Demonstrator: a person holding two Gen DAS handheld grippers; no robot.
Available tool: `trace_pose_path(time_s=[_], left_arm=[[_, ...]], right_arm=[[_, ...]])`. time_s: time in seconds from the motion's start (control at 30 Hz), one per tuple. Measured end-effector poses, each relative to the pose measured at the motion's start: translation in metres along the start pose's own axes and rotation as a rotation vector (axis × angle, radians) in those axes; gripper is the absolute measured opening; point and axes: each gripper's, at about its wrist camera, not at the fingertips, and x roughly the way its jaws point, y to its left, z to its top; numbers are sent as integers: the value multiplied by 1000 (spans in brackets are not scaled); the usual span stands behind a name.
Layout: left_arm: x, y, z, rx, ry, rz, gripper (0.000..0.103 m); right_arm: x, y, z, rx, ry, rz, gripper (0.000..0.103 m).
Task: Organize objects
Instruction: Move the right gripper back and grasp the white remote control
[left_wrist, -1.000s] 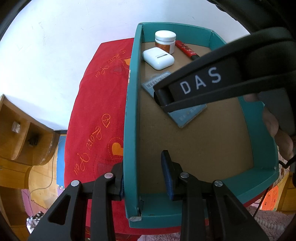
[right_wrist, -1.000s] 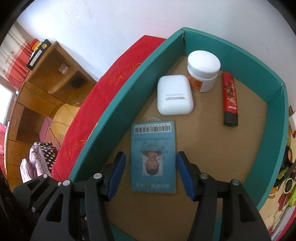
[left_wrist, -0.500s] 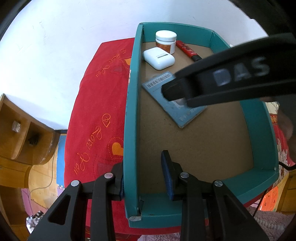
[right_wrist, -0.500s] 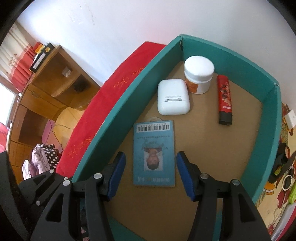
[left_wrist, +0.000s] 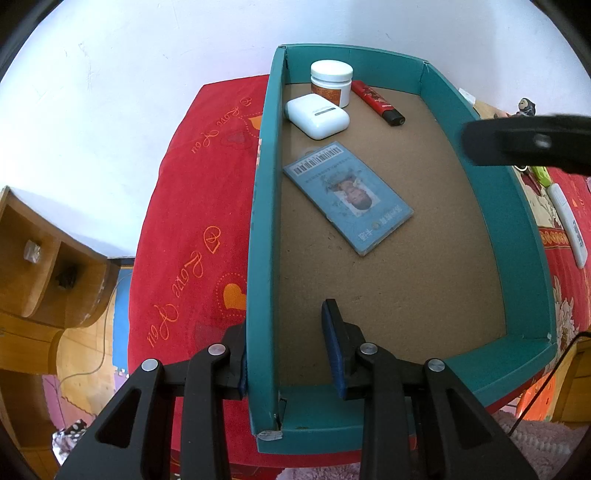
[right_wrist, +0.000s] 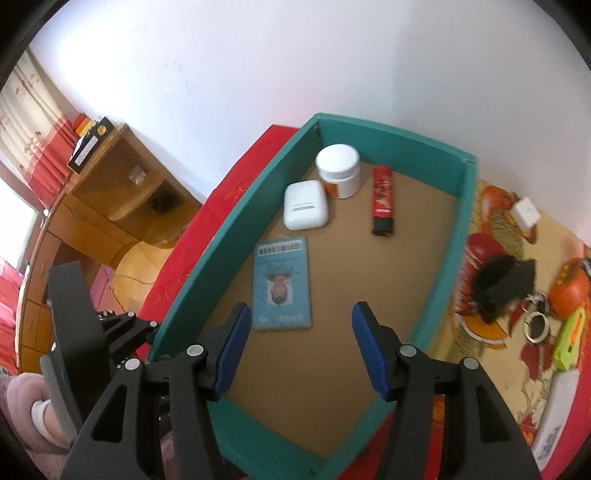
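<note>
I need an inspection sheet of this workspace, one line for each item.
Surface: red cloth with heart prints; patterned cloth right of the box.
Job's things: teal box holds white jar, white case, red tube and blue ID card, all lying apart except jar and case, which look close together.
Clutter: black object, green item, white remote outside the box.
Grippers: left tool shut on the box's wall; right tool open, empty, above the box.
Cables: thin black cable at right.
Surroundings: white wall, wooden shelf.
</note>
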Motion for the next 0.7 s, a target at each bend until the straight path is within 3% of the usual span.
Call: trace_pose_path(time_s=[0.17,0.57,0.7], left_arm=[[0,1,-1,-2,1,0,32],[-1,3,-3,-2,2,-2,32],[-1,3,-3,-4,2,-2,32]], right_arm=[[-24,-13,-16,17,-24,-48,57],[-57,-78,-62,194,-40,-150,57],[-63,-105,-82,248,-44,-227,57]])
